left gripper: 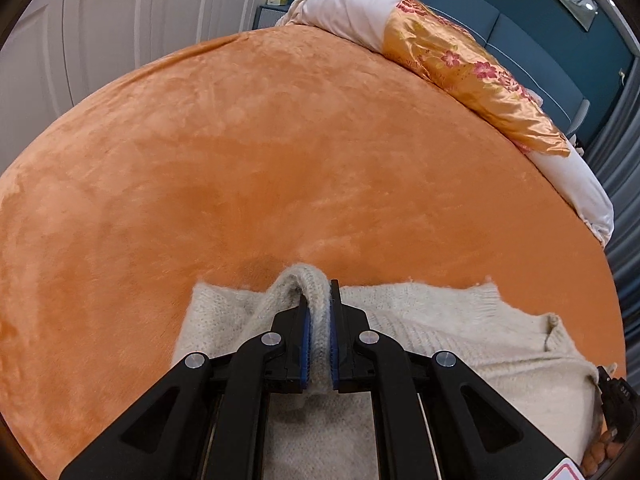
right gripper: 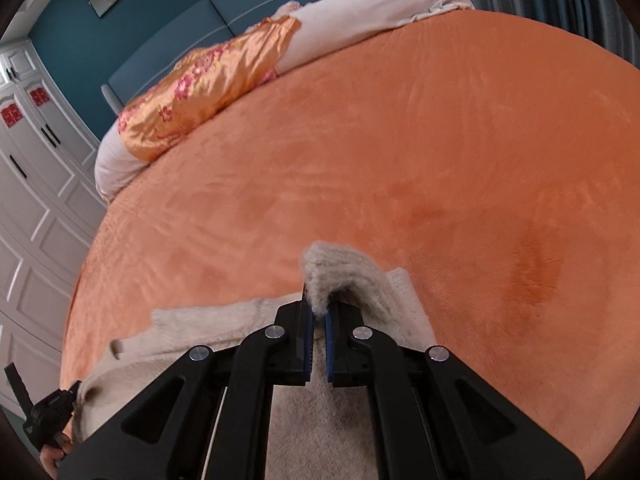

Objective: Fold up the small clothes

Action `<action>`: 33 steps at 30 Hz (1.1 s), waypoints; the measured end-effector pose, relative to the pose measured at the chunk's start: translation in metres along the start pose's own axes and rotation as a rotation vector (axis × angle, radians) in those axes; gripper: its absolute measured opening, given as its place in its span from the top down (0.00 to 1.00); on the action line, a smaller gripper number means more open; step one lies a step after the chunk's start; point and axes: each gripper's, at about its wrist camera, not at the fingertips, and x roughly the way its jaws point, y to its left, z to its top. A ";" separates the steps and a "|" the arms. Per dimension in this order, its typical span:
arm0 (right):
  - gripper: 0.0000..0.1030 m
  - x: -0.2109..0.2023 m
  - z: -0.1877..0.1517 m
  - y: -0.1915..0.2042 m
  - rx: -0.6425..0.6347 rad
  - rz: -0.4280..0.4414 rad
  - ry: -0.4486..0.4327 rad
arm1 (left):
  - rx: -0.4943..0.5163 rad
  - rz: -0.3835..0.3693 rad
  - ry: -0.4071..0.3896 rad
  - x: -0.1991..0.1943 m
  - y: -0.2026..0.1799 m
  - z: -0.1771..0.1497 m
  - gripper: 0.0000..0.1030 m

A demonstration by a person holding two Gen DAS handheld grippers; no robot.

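Note:
A cream knit sweater (left gripper: 460,328) lies on the orange bed cover (left gripper: 280,160) at the near edge. My left gripper (left gripper: 319,300) is shut on a raised fold of the sweater's edge, which loops up between the pads. In the right wrist view, my right gripper (right gripper: 318,312) is shut on another raised fold of the same sweater (right gripper: 224,328). The other gripper shows at the frame edge in each view: at the lower right in the left wrist view (left gripper: 616,404), at the lower left in the right wrist view (right gripper: 48,412).
A rolled white duvet with an orange floral satin pillow (left gripper: 472,72) lies along the head of the bed against a blue headboard. White wardrobe doors (right gripper: 36,184) stand beside the bed. Grey curtains (left gripper: 624,184) hang on the other side.

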 end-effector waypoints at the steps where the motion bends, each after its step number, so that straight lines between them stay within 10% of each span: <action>1: 0.97 0.004 0.000 -0.001 0.000 -0.001 0.007 | 0.001 0.001 -0.001 0.003 0.001 0.000 0.94; 30: 0.88 0.003 0.002 -0.002 0.001 0.069 -0.045 | -0.062 -0.055 -0.059 0.007 0.011 0.000 0.86; 33: 0.61 -0.021 0.016 -0.021 0.099 0.080 -0.124 | -0.082 -0.078 -0.046 0.003 0.014 0.009 0.86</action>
